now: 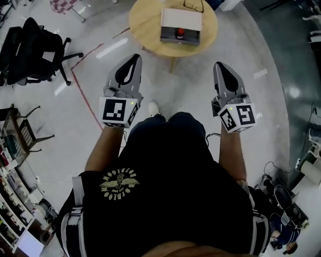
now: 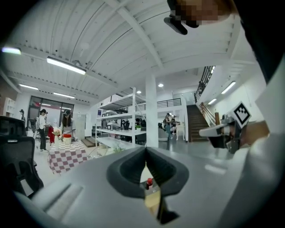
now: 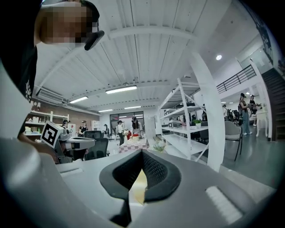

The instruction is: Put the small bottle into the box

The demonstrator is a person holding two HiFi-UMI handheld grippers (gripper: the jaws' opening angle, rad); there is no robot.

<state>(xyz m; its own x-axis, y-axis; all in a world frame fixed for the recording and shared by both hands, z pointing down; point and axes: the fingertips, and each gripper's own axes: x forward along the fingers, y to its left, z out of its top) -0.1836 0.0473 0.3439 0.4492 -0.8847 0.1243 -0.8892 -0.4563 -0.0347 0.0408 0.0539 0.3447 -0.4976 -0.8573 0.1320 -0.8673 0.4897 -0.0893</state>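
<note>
A small dark bottle with a red cap (image 1: 179,34) stands in the open part of a white and grey box (image 1: 181,19) on a round wooden table (image 1: 145,25) at the top of the head view. My left gripper (image 1: 133,59) and right gripper (image 1: 219,66) are held out side by side short of the table, both shut and empty. In the left gripper view, the jaws (image 2: 146,149) meet at their tips, and the bottle (image 2: 149,181) shows small through the gap below them. The right gripper (image 3: 142,154) is also shut, with only the pale table (image 3: 139,187) showing behind it.
A pair of glasses (image 1: 193,6) lies on the table behind the box. A black office chair (image 1: 30,50) stands at the left, with a red tape line (image 1: 85,95) on the floor near it. Shelves (image 1: 15,165) fill the lower left and cables (image 1: 281,201) the lower right.
</note>
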